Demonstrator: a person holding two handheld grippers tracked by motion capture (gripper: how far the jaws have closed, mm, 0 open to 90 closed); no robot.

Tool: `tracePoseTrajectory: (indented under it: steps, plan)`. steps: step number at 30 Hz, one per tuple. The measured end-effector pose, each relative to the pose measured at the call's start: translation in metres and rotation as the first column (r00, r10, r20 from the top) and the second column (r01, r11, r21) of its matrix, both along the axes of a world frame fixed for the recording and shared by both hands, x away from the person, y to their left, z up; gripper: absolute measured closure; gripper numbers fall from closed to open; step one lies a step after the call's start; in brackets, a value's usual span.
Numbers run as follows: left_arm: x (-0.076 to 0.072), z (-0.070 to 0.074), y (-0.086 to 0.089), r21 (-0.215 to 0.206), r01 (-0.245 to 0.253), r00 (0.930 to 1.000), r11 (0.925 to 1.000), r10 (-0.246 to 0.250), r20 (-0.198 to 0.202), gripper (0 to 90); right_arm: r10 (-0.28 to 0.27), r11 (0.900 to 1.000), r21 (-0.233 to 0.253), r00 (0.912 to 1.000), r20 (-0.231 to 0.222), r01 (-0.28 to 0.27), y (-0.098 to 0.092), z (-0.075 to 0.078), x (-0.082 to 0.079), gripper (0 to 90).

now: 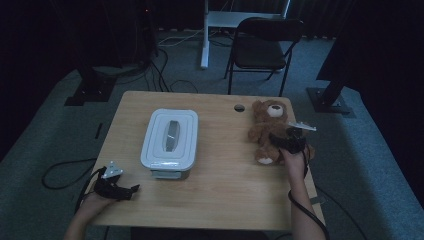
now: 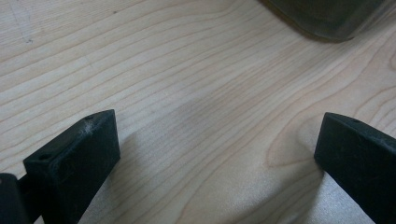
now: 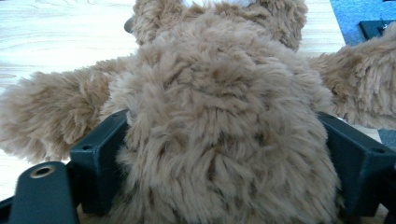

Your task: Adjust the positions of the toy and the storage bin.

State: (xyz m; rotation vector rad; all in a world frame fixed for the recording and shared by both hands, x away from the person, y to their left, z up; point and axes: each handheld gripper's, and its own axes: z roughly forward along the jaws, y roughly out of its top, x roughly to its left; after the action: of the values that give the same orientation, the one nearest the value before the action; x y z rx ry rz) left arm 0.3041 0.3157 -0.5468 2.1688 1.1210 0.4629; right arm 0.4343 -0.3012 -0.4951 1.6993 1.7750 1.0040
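Brown fur of the teddy bear (image 3: pixel 219 135), lying right of the lidded white box (image 1: pixel 169 142), is bulging between the right gripper (image 1: pixel 289 141), which is straddling its belly for a lift, while the left gripper (image 1: pixel 129 190) is idling agape near the box's front corner.

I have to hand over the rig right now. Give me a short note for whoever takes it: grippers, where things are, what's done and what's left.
Right gripper: jaws on either side of the teddy bear, which lies at the table's right side; whether they grip it is unclear.
Left gripper: open, holding nothing, low over the near left corner.
Lidded white box: left of centre, lid on.
Done: bear reached.
Left: probably lift the bear; box unopened.
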Motion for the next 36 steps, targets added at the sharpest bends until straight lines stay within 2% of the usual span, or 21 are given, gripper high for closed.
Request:
tracePoseTrajectory:
  steps: [5,10,12,14,17,21,22,25,26,27,28,31,33,36]
  plan:
    - [0.0,0.0,0.0,0.001,-0.014,0.9999,0.9999,0.014,-0.001,0.6,-0.016,1.0,0.026,0.9999,-0.003,0.016,-0.005,0.005,-0.002,11.7]
    - [0.002,0.001,-0.001,0.0,-0.03,0.9995,0.9995,0.03,0.005,0.6,-0.011,1.0,0.002,0.9999,-0.001,0.011,-0.005,0.015,-0.007,11.8]
    - [0.004,0.003,0.0,-0.016,-0.055,0.9984,0.9984,0.055,0.016,0.6,-0.011,1.0,-0.027,0.9999,0.012,0.012,-0.002,0.021,-0.01,11.8]
    - [0.007,0.007,0.003,-0.033,-0.079,0.9966,0.9963,0.08,0.02,0.6,-0.004,0.999,-0.035,0.999,0.044,0.006,0.002,0.029,-0.014,11.8]
    - [0.012,0.012,0.003,-0.012,-0.101,0.9949,0.9948,0.101,0.006,0.6,0.033,0.999,-0.02,0.9959,0.083,-0.032,0.011,0.042,-0.018,11.8]
    - [0.017,0.016,0.003,-0.023,-0.131,0.9911,0.9911,0.131,0.021,0.6,0.083,0.996,-0.02,0.9902,0.112,-0.082,0.031,0.053,-0.02,11.8]
    - [0.021,0.018,0.002,-0.027,-0.149,0.9884,0.9885,0.15,0.027,0.6,0.105,0.994,-0.022,0.9861,0.129,-0.103,0.04,0.057,-0.02,11.9]
    - [0.027,0.021,-0.001,-0.015,-0.158,0.9864,0.9873,0.159,0.041,0.6,0.134,0.991,-0.025,0.9786,0.156,-0.132,0.057,0.064,-0.02,11.9]
    - [0.03,0.022,-0.003,-0.006,-0.162,0.9856,0.9868,0.162,0.047,0.6,0.134,0.991,-0.025,0.9786,0.156,-0.132,0.057,0.064,-0.02,11.9]
    - [0.033,0.023,-0.004,-0.009,-0.159,0.9862,0.9873,0.159,0.047,0.6,0.15,0.989,-0.026,0.975,0.164,-0.148,0.065,0.066,-0.02,11.9]
    - [0.038,0.024,-0.007,0.007,-0.153,0.9869,0.9882,0.152,0.052,0.6,0.165,0.986,-0.029,0.9725,0.165,-0.162,0.071,0.067,-0.019,11.8]
    - [0.044,0.025,-0.011,0.023,-0.145,0.988,0.9891,0.144,0.056,0.6,0.22,0.975,-0.056,0.9621,0.161,-0.214,0.101,0.063,-0.015,12.0]
    - [0.05,0.027,-0.014,0.02,-0.13,0.9901,0.9913,0.129,0.056,0.6,0.247,0.969,-0.07,0.9552,0.163,-0.238,0.114,0.059,-0.014,12.0]
    - [0.057,0.029,-0.018,0.023,-0.115,0.9918,0.9931,0.113,0.059,0.7,0.291,0.956,-0.079,0.9461,0.142,-0.282,0.135,0.049,-0.009,12.0]
